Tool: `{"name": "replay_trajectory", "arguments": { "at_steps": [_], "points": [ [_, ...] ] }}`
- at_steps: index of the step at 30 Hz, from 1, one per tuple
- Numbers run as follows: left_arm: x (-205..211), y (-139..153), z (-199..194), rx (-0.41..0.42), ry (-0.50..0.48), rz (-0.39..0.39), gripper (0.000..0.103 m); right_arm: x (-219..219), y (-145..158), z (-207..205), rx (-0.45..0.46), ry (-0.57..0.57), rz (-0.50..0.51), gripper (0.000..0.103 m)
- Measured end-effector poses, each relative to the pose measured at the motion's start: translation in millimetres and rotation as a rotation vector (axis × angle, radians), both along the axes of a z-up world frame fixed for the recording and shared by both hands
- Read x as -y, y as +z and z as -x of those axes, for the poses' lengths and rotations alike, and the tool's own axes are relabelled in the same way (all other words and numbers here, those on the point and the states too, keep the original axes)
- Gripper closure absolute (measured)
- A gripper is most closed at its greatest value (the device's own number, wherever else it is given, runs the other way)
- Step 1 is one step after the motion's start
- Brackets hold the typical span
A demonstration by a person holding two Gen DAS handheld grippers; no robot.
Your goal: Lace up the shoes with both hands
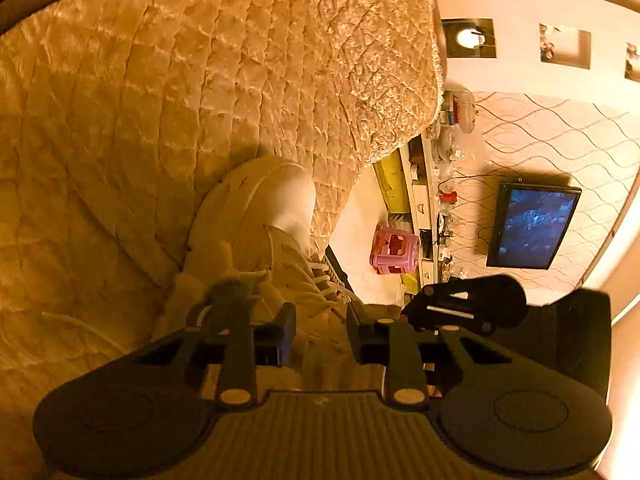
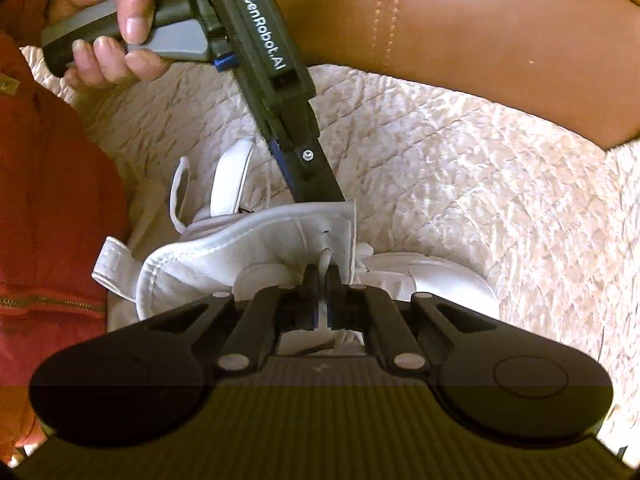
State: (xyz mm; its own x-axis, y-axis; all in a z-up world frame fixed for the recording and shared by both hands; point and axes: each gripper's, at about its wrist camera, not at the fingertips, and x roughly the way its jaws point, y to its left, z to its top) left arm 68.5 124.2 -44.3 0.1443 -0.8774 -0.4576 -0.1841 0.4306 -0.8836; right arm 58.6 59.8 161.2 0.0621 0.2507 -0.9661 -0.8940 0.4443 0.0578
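Observation:
A white high-top shoe (image 1: 256, 216) lies on a quilted cover; in the right wrist view the shoe (image 2: 224, 256) shows its open collar and tongue. My right gripper (image 2: 321, 280) points steeply down and is shut on a white lace (image 2: 325, 258) that comes out of the shoe's eyelet flap. My left gripper (image 1: 321, 328) has its pads apart over the shoe's upper, and nothing is visibly pinched. From the right wrist view its fingers (image 2: 316, 176) reach down behind the flap's edge, tips hidden. The right gripper's body (image 1: 464, 304) sits close on the right.
The quilted cover (image 2: 480, 180) spreads all around the shoe, with a brown leather backrest (image 2: 480, 20) behind. A hand (image 2: 112, 20) holds the left gripper's handle; a red garment (image 2: 48, 200) fills the left. Beyond the cover's edge are a pink stool (image 1: 394, 250) and a TV (image 1: 532, 224).

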Motion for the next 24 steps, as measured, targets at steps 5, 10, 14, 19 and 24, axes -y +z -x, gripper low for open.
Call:
{"name": "replay_trajectory", "arguments": {
  "at_steps": [5, 10, 14, 19, 24],
  "points": [
    [10.0, -2.7, -0.6, -0.030, 0.023, 0.009, 0.072, 4.9, 0.8, 0.4, 0.007, -0.053, -0.030, 0.097],
    [16.9, -1.5, -3.1, -0.049, 0.032, 0.001, 0.073, 18.9, 9.3, 2.3, 0.023, -0.069, -0.032, 0.097],
    [23.6, 2.2, -0.6, -0.022, 0.032, 0.002, 0.083, 21.1, 7.7, 6.3, 0.031, -0.089, -0.041, 0.096],
    [30.2, 9.9, 1.4, 0.038, 0.017, -0.032, 0.098, 28.2, 9.3, 7.6, 0.031, -0.122, -0.062, 0.096],
    [42.5, 39.9, 5.9, 0.247, -0.064, -0.190, 0.100, 29.8, 7.2, 5.7, 0.037, -0.155, -0.071, 0.096]
  ]
}}
